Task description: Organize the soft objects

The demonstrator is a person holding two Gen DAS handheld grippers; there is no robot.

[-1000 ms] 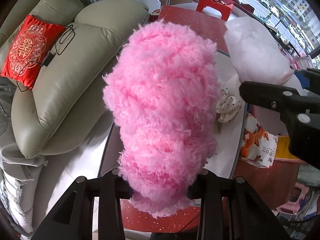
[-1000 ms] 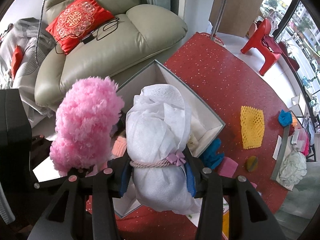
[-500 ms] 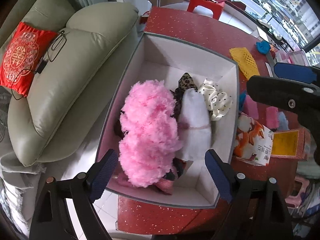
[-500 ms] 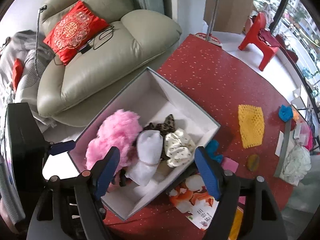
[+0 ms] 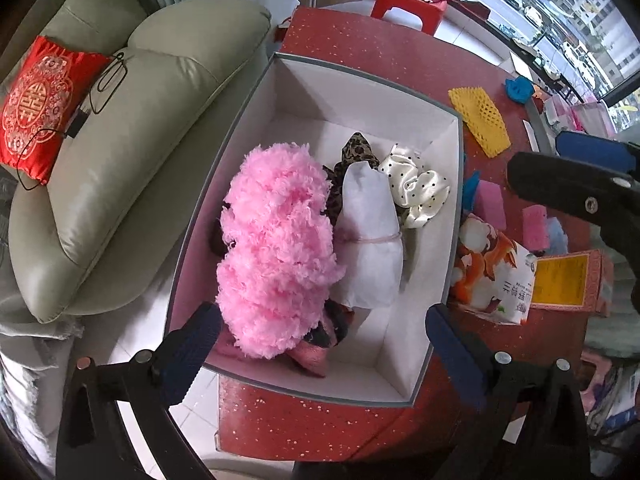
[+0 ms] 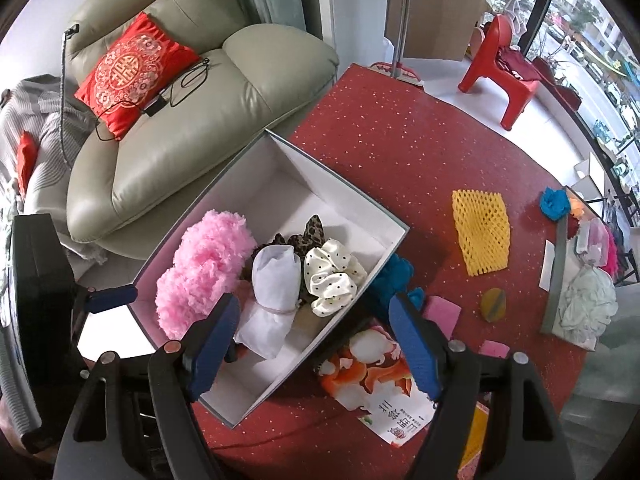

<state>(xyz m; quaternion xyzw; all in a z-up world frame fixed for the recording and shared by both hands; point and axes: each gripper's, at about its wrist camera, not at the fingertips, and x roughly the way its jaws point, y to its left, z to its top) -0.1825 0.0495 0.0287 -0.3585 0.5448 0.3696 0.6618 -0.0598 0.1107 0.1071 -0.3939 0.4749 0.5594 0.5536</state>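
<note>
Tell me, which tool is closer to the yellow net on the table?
Right. The right tool hangs over the box's near end, on the side facing the yellow net. The left tool hangs over the pink fluff, farther from it.

left gripper (image 5: 320, 344): jaws opening, nothing between them, above box (image 5: 456, 184) | box: pink fluff (image 5: 276, 252) left, touching white pouch (image 5: 370, 236); dotted scrunchie (image 5: 416, 190) right, leopard cloth (image 5: 356, 148) behind | table (image 5: 380, 44): yellow net (image 5: 480, 120), pink sponges (image 5: 490, 204), printed pack (image 5: 496, 272) | right gripper (image 5: 580, 196): at right edge
</note>
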